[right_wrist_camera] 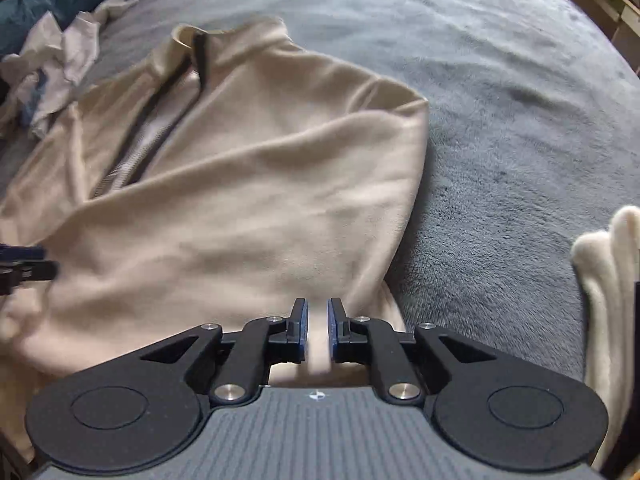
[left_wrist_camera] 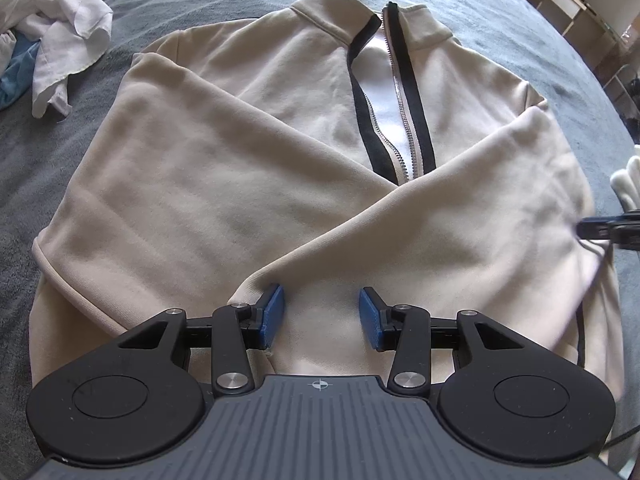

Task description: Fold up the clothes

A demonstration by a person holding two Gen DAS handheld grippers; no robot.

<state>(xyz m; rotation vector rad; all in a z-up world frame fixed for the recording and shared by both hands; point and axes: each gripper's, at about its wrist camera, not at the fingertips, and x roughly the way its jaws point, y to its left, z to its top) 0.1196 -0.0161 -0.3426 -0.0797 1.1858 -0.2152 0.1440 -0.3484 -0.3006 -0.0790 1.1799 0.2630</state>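
While left tongs (left_wrist_camera: 322,316) gape over the sweatshirt (left_wrist_camera: 224,184), right tongs (right_wrist_camera: 318,330) pinch its hem.

Left gripper (left_wrist_camera: 322,316): two blue ribbed pads (left_wrist_camera: 273,312) sit on short black fingers. Behind them, black linkage arms pivot on round silver screws (left_wrist_camera: 231,381), two at each side. Each linkage joins a broad black housing with a round disc outline (left_wrist_camera: 111,395) on top. Between the housings lies a grey ridged plate (left_wrist_camera: 320,432) bearing a small white crosshair mark (left_wrist_camera: 319,385) near its front edge.

Right gripper (right_wrist_camera: 318,330): the same build, with blue pads (right_wrist_camera: 304,330), black arms, silver screws (right_wrist_camera: 404,391), round discs and a grey ridged plate (right_wrist_camera: 316,436) with a crosshair mark (right_wrist_camera: 315,395). Beside its right housing shows a cream-white knitted glove (right_wrist_camera: 604,276).
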